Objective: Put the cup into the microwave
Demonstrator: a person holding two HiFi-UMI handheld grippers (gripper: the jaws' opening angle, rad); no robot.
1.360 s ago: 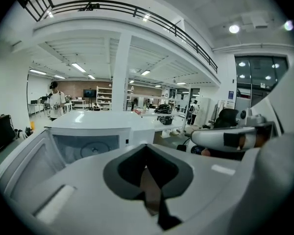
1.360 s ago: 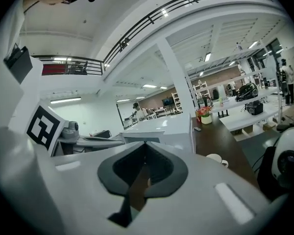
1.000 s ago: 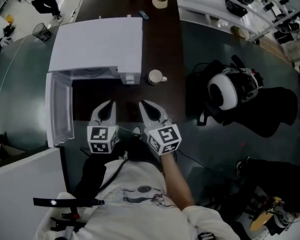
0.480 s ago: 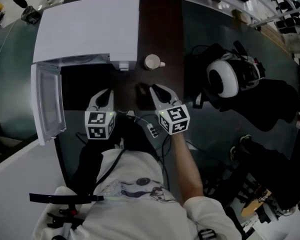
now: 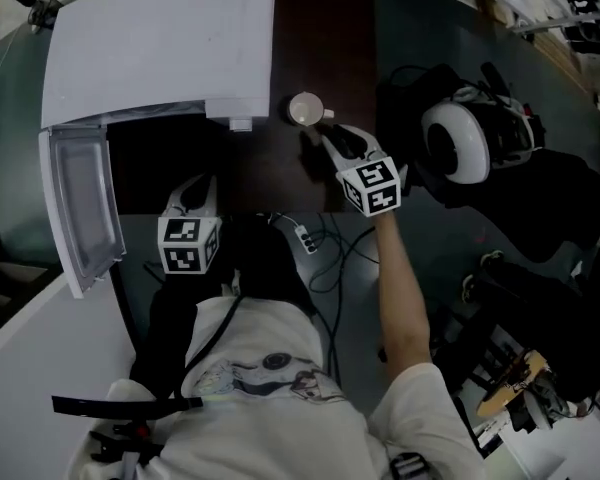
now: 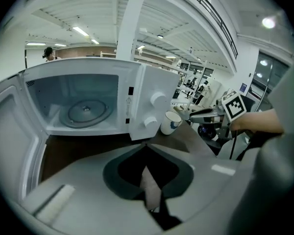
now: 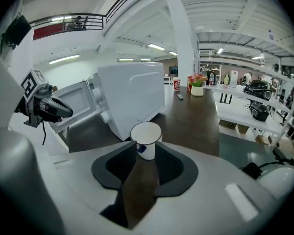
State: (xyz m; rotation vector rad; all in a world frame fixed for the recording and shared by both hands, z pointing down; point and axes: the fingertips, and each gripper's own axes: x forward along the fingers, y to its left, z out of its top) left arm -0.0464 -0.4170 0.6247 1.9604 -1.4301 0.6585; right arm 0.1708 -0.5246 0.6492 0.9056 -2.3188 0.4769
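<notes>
The cup (image 5: 305, 108) stands upright on the dark tabletop (image 5: 320, 28), just beside the front right corner of the white microwave (image 5: 160, 48). The microwave door (image 5: 80, 208) is swung open toward 9 o'clock. The right hand-held gripper (image 5: 332, 136) points to the cup from its 5 o'clock side. Its jaws are opening, and the cup stands between their tips, but the pads do not press on it. The left hand-held gripper (image 5: 194, 190) is at 6 o'clock of the microwave opening, with its jaws together and nothing between them.
</notes>
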